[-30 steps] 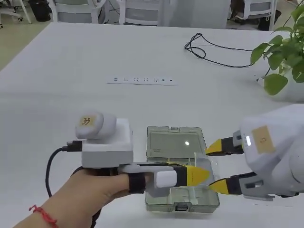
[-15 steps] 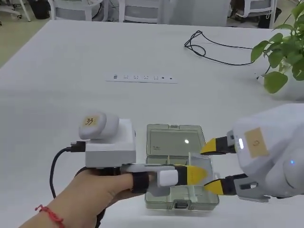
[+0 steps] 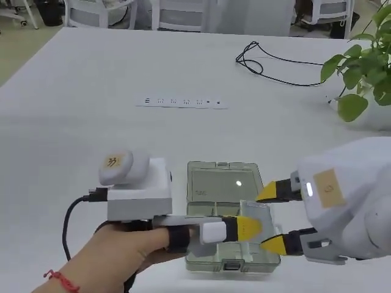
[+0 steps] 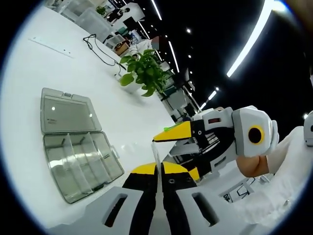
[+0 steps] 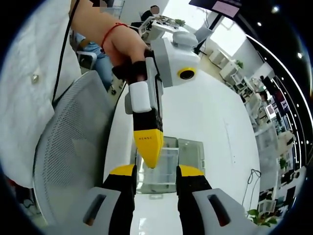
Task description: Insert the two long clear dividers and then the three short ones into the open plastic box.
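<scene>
The left gripper (image 3: 250, 226), held in the person's left hand (image 3: 116, 256), has its yellow-tipped jaws pressed together on a clear divider (image 3: 259, 213). It carries the divider above the right end of the open plastic box (image 3: 223, 183). In the left gripper view the divider (image 4: 157, 155) is edge-on, a thin line rising straight out from between the jaws. In the right gripper view its broad face (image 5: 164, 166) is turned to the camera. Whether it is a long or a short one I cannot tell.

The right gripper (image 3: 272, 218) reaches in from the right with its jaws wide apart, one on either side of the divider.

The box sits on the white table (image 3: 91, 91) with its long axis left to right. Its lid lies flat on the far side. A power strip (image 3: 182, 102), a black cable (image 3: 269, 61) and a potted plant (image 3: 366, 67) lie well beyond it.
</scene>
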`<state>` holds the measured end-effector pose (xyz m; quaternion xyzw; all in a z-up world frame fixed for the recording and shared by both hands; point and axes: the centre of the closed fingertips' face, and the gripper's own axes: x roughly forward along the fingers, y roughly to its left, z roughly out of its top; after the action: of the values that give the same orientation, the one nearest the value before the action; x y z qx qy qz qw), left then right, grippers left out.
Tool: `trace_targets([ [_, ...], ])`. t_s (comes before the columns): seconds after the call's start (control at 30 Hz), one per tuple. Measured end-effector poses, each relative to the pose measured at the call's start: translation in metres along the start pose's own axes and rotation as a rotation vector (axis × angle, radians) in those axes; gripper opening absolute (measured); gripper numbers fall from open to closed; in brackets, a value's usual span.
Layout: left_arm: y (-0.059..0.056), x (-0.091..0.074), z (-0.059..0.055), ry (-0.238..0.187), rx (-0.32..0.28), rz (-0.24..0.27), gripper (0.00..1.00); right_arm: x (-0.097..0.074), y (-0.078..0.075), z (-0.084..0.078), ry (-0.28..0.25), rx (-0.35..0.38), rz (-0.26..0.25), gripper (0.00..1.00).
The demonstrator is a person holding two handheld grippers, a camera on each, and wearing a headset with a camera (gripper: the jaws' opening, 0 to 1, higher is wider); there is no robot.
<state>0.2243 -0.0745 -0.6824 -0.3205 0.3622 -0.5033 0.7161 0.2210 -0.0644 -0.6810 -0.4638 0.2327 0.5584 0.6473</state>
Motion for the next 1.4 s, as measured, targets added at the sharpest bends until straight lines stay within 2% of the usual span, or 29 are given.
trace_targets([
  [0.2,0.0,-0.001,0.0,-0.007,0.008,0.004,0.0,-0.002,-0.005,0.001,-0.004,0.011,-0.013,0.35],
  [0.3,0.001,-0.002,-0.001,-0.001,0.047,0.012,0.0,-0.007,-0.01,0.005,-0.032,0.043,-0.011,0.35],
  [0.37,0.001,-0.003,-0.002,0.014,0.127,0.007,0.0,-0.01,-0.012,0.007,-0.062,0.078,0.003,0.35],
  [0.4,0.002,-0.004,-0.005,0.035,0.195,0.016,0.0,-0.012,-0.013,0.008,-0.084,0.109,0.02,0.35],
  [0.47,0.002,-0.005,-0.008,0.053,0.281,0.009,0.0,-0.016,-0.014,0.01,-0.114,0.144,0.043,0.33],
  [0.53,-0.003,-0.007,-0.012,0.078,0.374,-0.017,0.0,-0.021,-0.013,0.014,-0.165,0.207,0.102,0.3],
  [0.73,-0.011,-0.012,-0.018,0.11,0.563,-0.062,0.0,-0.029,-0.003,0.017,-0.222,0.284,0.256,0.19],
  [0.8,-0.015,-0.013,-0.019,0.108,0.613,-0.085,0.0,-0.029,0.001,0.018,-0.247,0.307,0.314,0.17],
  [0.9,-0.022,-0.016,-0.017,0.086,0.673,-0.115,0.0,-0.029,0.006,0.022,-0.257,0.308,0.354,0.15],
  [1.13,-0.034,-0.021,-0.015,0.059,0.732,-0.171,0.0,-0.026,0.013,0.029,-0.269,0.305,0.435,0.11],
  [1.4,-0.035,-0.022,-0.017,0.063,0.755,-0.181,0.0,-0.025,0.021,0.034,-0.277,0.302,0.482,0.03],
])
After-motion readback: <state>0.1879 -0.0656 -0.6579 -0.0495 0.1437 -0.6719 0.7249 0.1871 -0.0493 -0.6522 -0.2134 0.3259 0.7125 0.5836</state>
